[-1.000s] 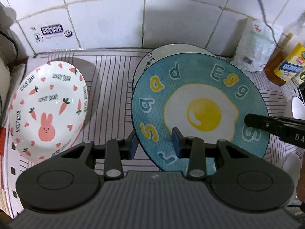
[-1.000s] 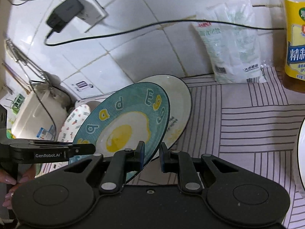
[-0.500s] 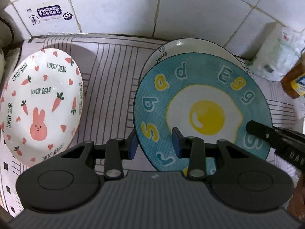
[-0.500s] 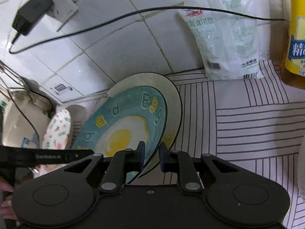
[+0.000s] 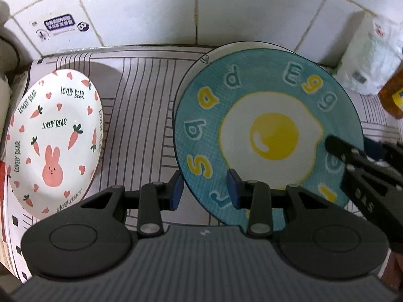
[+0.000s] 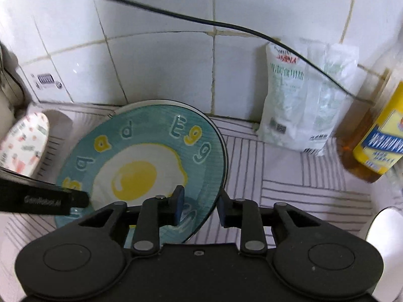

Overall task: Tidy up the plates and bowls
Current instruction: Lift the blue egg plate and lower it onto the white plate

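Two plates read "LOVELY BEAR" (image 5: 54,141) and "Egg" (image 5: 269,136).

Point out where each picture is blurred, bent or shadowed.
Left wrist view: sharp; the fisheye bows the wall tiles, and the bunny plate throws a soft shadow on the striped mat. Right wrist view: softer, with motion smear on the oil bottle and bunny plate at the edges; the egg plate stays fairly crisp; dark corners from the lens.

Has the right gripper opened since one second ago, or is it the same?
Yes. The right gripper was shut on the egg plate's rim; now its jaws stand apart on either side of that rim, while the plate lies on the white plate.
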Available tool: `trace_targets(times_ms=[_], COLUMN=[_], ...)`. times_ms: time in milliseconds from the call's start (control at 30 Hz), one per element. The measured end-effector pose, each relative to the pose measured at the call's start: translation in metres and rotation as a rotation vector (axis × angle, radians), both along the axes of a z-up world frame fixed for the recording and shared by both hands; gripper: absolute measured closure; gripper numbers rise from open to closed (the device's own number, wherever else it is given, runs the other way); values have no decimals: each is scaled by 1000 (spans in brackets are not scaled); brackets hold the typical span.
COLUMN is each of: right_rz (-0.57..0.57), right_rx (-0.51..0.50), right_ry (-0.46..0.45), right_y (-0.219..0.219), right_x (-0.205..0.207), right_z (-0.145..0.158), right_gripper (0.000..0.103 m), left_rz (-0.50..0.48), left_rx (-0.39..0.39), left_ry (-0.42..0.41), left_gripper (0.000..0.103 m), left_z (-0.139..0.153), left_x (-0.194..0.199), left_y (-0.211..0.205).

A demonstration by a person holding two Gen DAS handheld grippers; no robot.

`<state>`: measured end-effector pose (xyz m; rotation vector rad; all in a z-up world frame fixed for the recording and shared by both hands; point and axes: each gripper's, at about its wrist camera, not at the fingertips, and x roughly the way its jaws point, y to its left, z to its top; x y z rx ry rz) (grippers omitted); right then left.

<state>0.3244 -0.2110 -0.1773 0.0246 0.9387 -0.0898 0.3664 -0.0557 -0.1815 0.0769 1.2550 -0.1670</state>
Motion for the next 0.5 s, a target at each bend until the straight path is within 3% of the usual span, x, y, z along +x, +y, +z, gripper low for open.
trace_targets(times_ms=[233, 367, 500], right_rz=[-1, 45, 70], right_rx=[-32, -100, -46], right_ry=[-15, -34, -66], right_y=[-3, 5, 0], right_x=[3, 1, -11], right_z=[-11, -14, -4], right_gripper=[70, 70, 70], left_rz=[-11, -11, -28], left_rx=[-17, -42, -15], left_ry=[-24, -34, -53], left_gripper=[68, 68, 68], left_z=[6, 17, 31], left_x=[-4, -14, -32], left_y=[0, 7, 14])
